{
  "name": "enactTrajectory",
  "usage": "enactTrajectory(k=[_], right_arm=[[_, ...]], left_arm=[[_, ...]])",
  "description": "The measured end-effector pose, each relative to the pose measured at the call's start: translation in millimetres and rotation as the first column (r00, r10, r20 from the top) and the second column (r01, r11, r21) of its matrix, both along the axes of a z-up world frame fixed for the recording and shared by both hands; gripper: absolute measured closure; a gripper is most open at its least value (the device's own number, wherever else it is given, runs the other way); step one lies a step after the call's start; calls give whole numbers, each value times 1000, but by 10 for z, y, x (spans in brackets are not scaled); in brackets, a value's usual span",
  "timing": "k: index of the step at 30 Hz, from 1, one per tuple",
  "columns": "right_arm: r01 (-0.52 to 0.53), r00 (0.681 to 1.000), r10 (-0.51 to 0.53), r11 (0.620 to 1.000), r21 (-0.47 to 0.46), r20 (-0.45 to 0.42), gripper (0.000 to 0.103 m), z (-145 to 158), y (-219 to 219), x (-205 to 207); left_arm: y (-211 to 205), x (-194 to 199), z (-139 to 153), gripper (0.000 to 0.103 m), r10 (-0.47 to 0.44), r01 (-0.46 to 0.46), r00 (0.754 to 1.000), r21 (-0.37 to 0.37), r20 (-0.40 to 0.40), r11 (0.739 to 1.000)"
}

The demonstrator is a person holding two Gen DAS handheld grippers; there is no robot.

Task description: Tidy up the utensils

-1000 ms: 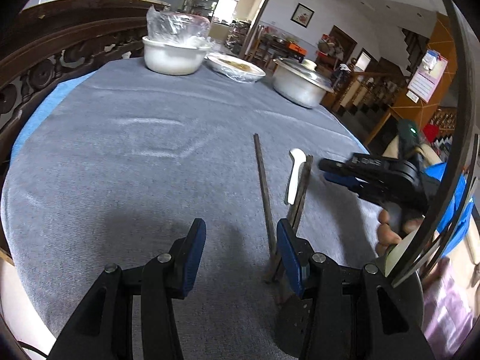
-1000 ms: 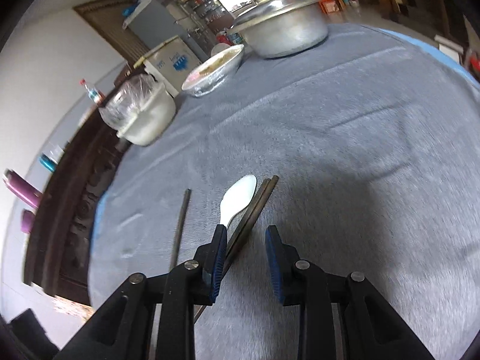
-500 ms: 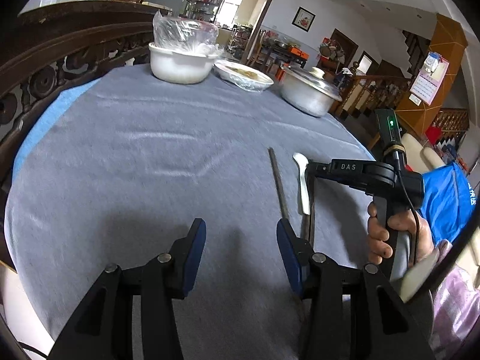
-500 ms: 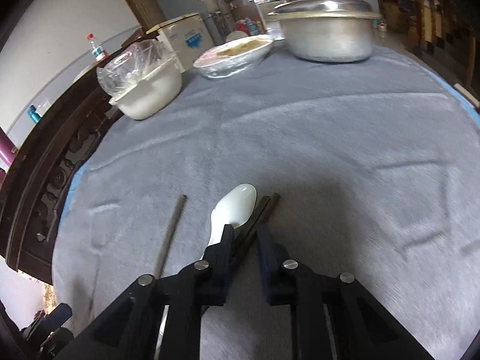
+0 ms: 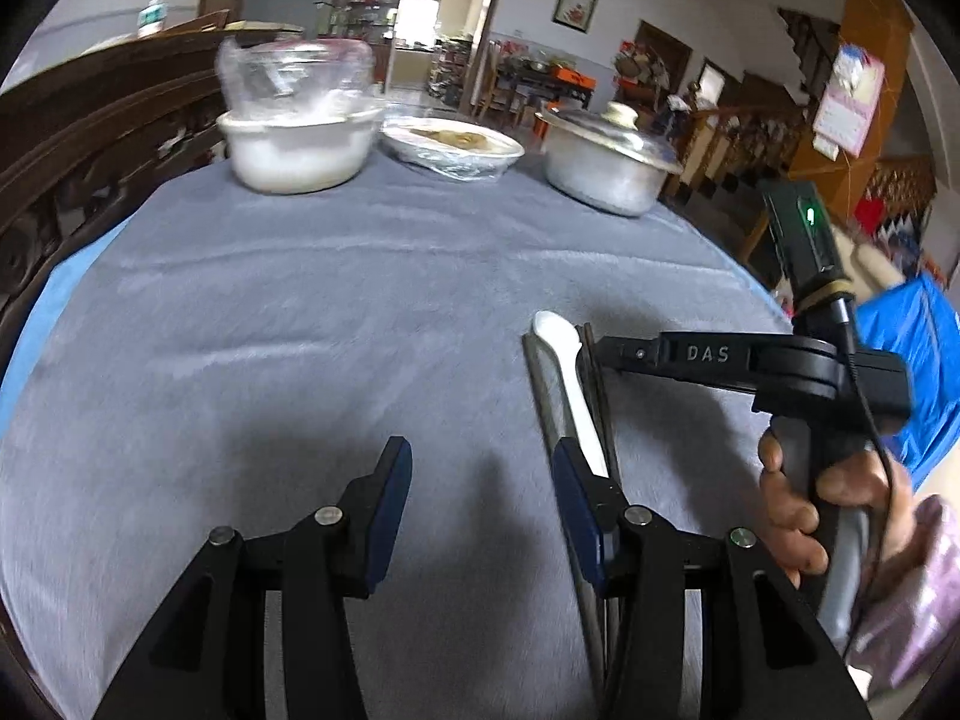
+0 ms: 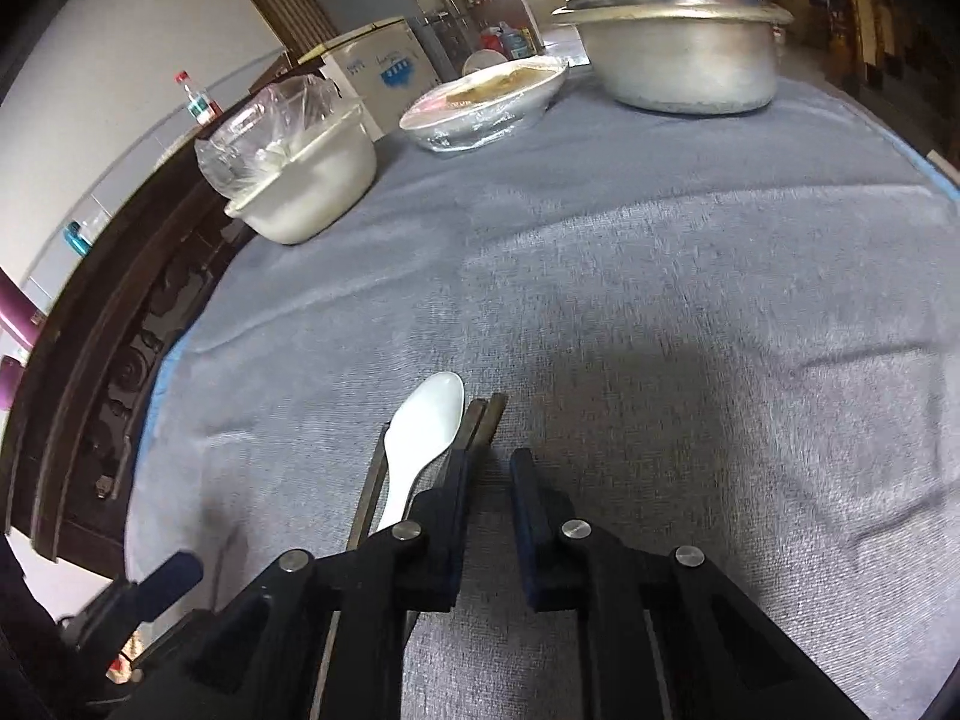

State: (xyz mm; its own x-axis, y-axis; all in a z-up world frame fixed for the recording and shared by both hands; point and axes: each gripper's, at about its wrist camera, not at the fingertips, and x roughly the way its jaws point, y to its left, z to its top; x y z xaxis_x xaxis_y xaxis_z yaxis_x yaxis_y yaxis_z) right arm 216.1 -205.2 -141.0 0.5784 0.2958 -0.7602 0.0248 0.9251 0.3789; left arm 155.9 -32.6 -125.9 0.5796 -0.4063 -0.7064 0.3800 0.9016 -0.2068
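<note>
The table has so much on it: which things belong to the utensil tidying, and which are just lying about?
Part of the job:
- white spoon
- dark chopsticks
- single chopstick left of the spoon

Just lying about:
- white bowl with a plastic bag
- wrapped dish of food
- lidded metal pot

Daylight is pouring through a doorway (image 5: 441, 18) at the upper centre of the left wrist view. A framed picture (image 5: 575, 3) is hanging on the pale wall to its right, a calendar (image 5: 846, 99) at upper right, and dark carved wooden furniture (image 5: 90, 138) is curving along the left.
</note>
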Motion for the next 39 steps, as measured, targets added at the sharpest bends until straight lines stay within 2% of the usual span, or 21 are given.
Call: enactTrajectory(k=[8,10,13,21,26,27,30,31,32,35,39], right_arm=[[-44,999,44,982,-184,-5,87,63,214,127],[-50,999,43,965,-256,-30,90,48,214,130],[-59,998,53,950,-305,-27,90,50,156,92],[-1,997,-19,972,-235,-79,90,57,-197,58],[0,991,-33,970,-242,-130,88,73,-165,140],[-5,991,-30,966,-258,-132,88,72,-127,149],[-41,993,4,946,-320,-115,87,71,27,166],[-46,994,9,939,-340,-110,91,64,70,162],[-53,994,17,934,-352,-104,92,62,100,148],[-58,996,30,932,-358,-82,95,58,109,103],[-59,997,41,948,-311,-64,97,66,34,-18]], left_arm=[[-300,375,-81,53,-32,36,999,87,-43,996],[-332,456,-129,53,-44,50,996,89,-72,995],[-393,523,-168,53,-62,72,993,102,-98,992],[-542,702,-191,52,-94,110,990,154,-105,982],[-694,760,-203,53,-129,150,986,221,-108,964],[-717,780,-209,55,-131,153,986,234,-107,960],[-676,847,-204,78,-99,122,990,242,-104,962],[-643,862,-204,87,-92,116,990,236,-107,965],[-597,878,-204,92,-86,110,990,225,-112,968],[-458,888,-215,98,-71,94,988,172,-138,981],[-260,795,-210,98,-22,43,989,142,-147,989]])
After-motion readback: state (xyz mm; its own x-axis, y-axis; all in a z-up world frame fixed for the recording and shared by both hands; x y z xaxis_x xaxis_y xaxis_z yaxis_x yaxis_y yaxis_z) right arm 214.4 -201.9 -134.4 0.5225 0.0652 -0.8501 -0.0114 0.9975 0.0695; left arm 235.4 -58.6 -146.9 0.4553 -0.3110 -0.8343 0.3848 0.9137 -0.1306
